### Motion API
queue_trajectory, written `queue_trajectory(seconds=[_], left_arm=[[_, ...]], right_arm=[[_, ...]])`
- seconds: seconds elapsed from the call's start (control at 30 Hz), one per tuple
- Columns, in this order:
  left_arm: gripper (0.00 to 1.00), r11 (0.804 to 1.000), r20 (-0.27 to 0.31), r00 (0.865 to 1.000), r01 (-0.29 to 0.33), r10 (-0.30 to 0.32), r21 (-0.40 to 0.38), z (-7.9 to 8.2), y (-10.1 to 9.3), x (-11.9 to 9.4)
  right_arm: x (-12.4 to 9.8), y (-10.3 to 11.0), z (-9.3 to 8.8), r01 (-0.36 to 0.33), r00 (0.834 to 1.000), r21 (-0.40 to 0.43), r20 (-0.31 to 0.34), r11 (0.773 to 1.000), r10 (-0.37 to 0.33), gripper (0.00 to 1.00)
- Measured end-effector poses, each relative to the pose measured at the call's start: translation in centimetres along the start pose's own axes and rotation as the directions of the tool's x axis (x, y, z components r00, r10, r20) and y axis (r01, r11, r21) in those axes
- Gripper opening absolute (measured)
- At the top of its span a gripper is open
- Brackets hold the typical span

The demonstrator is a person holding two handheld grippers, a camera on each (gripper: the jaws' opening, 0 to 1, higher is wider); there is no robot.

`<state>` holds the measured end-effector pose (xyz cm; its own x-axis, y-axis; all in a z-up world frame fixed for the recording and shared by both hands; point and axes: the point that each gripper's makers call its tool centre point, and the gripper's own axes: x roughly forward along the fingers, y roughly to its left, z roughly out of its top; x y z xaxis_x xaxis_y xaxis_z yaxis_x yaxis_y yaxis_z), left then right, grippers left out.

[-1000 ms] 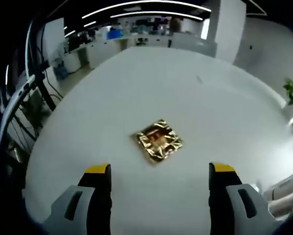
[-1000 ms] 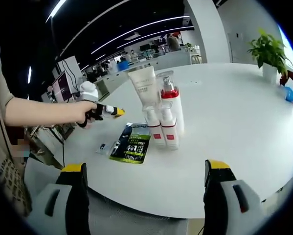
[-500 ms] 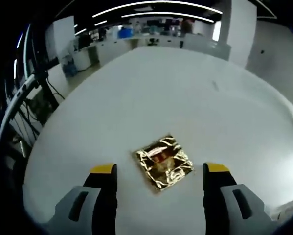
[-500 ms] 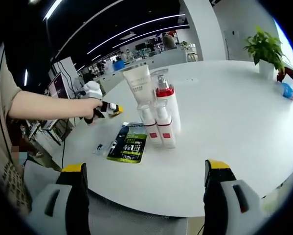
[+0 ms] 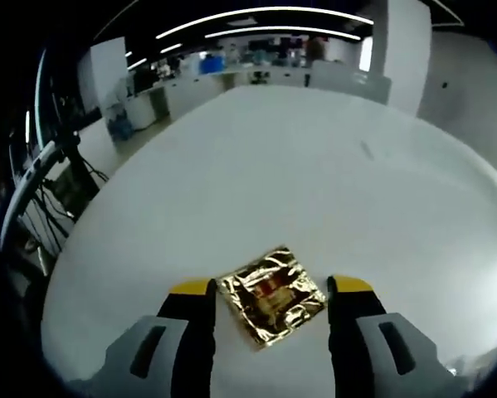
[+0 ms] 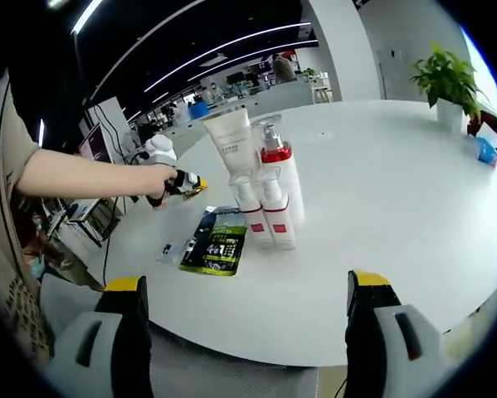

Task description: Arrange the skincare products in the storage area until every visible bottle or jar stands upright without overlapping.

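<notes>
A crinkled gold foil sachet [image 5: 271,292] lies flat on the white table [image 5: 298,166]. My left gripper [image 5: 270,288] is open, its yellow-tipped jaws on either side of the sachet without touching it. In the right gripper view, a cluster stands upright: a white tube [image 6: 230,143], a tall red-and-white pump bottle [image 6: 283,176] and two small red-and-white bottles [image 6: 269,217]. A dark green sachet [image 6: 212,241] lies flat to their left. The left gripper [image 6: 182,184], held by a person's hand, shows beyond it. My right gripper [image 6: 244,290] hangs open off the table's near edge.
A small pale packet [image 6: 168,249] lies left of the green sachet. A potted plant [image 6: 449,81] and a blue object [image 6: 482,152] stand at the table's far right. Desks and monitors [image 6: 99,145] lie beyond the table. The person's arm [image 6: 82,176] reaches across from the left.
The left gripper has come closer to the gold sachet and its jaws have narrowed, now flanking it. The right gripper view has barely shifted.
</notes>
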<state>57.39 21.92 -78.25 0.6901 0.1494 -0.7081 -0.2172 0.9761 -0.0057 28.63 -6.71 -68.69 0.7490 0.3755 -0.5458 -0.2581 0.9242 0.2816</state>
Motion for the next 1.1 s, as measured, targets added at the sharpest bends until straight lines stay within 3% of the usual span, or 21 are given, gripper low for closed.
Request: queue_trajectory(seconds=[0.17,0.4,0.47,0.6,0.8,1.1], left_arm=[[0.37,1.000,0.016,1.000,0.021,-0.022,0.013,0.4,0.5,-0.4],[0.36,0.998,0.013,0.999,0.048,-0.049,0.049,0.1,0.8,-1.3],[0.36,0.994,0.017,0.999,0.047,-0.049,0.102,0.2,0.8,-1.4],[0.36,0.990,0.029,0.998,0.060,-0.064,0.126,0.4,0.7,-1.9],[0.36,0.990,0.032,0.995,0.091,-0.095,0.108,0.2,0.5,-2.7],[0.35,0.987,0.019,0.991,0.127,-0.129,0.094,-1.8,0.0,-5.0]], right_arm=[[0.0,0.0,0.0,0.000,1.000,0.000,0.002,1.000,0.000,1.00],[0.0,0.0,0.1,-0.002,1.000,-0.001,0.006,1.000,0.002,1.00],[0.0,0.0,0.1,-0.002,1.000,0.001,0.007,1.000,0.002,1.00],[-0.1,0.0,0.1,-0.003,1.000,0.000,0.008,1.000,0.003,1.00],[-0.1,0.1,0.2,-0.005,1.000,-0.003,0.013,1.000,0.005,1.00],[-0.1,0.2,0.3,-0.009,1.000,-0.009,0.021,1.000,0.010,1.00]])
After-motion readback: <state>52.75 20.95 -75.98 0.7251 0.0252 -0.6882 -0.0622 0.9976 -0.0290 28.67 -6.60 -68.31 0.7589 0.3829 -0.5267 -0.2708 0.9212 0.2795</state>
